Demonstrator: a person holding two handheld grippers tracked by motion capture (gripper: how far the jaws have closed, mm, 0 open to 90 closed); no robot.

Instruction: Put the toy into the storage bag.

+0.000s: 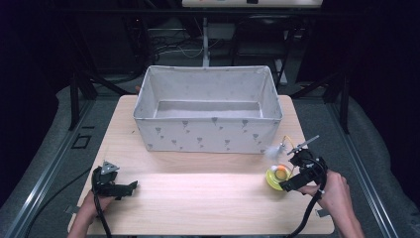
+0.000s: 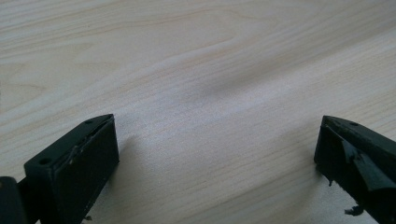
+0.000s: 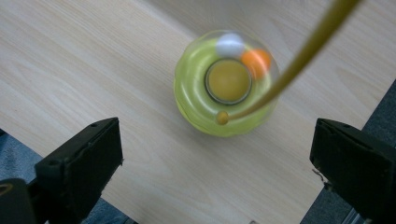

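A round yellow-green toy [image 1: 276,176] lies near the table's right edge. It has a white ball and an orange ball in its ring and a yellow hub [image 3: 229,80]. A thin yellow wand [image 3: 299,60] rises from it and ends in a pale feather [image 1: 272,150]. My right gripper [image 1: 291,182] hovers just right of and above the toy. In the right gripper view it [image 3: 217,140] stands open and the toy lies beyond the jaw tips, untouched. My left gripper [image 1: 130,188] rests low at the front left, open over bare wood [image 2: 217,130].
A white fabric bin [image 1: 208,120] with a small grey pattern stands at the back middle of the wooden table [image 1: 198,198]. The table's right edge runs close beside the right hand [image 1: 337,196]. Dark frames and cables stand beyond the table.
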